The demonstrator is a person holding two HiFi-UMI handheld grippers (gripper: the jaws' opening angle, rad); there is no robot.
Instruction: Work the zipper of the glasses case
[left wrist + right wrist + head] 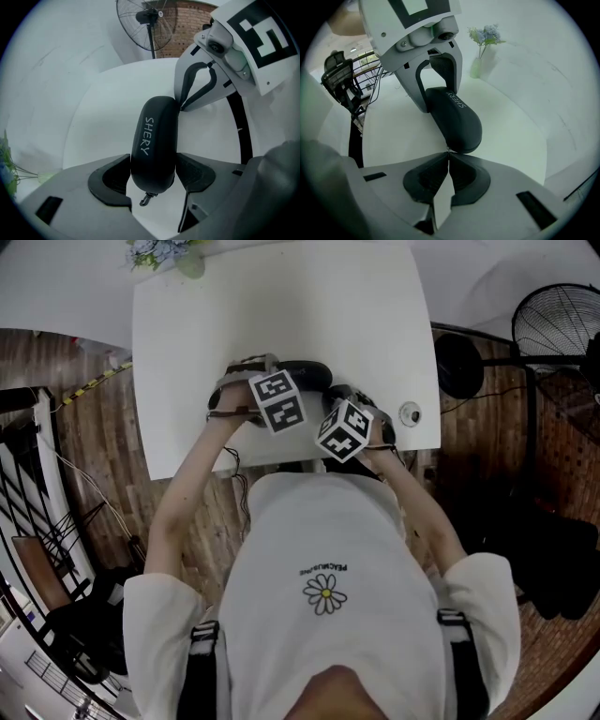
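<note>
Centrally, white table (281,306): black glasses case (153,136) lying on it, lettered side up.
- Left gripper (153,161): jaws wide, clamped across one end of the case.
- Right gripper (448,157): jaws together, tips at the case's opposite end; anything pinched is too small to tell.
- Far corner: vase (476,68) of pale flowers (485,33).
- Room: wooden floor (84,474), pedestal fan (146,23), brick wall (192,28).

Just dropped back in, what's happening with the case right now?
A person works at a white table with a gripper in each hand. The left gripper clamps the black glasses case across one end, where a small metal clasp hangs. The right gripper has its jaws together right at the case's other end; whether anything is pinched between them is too small to tell.
</note>
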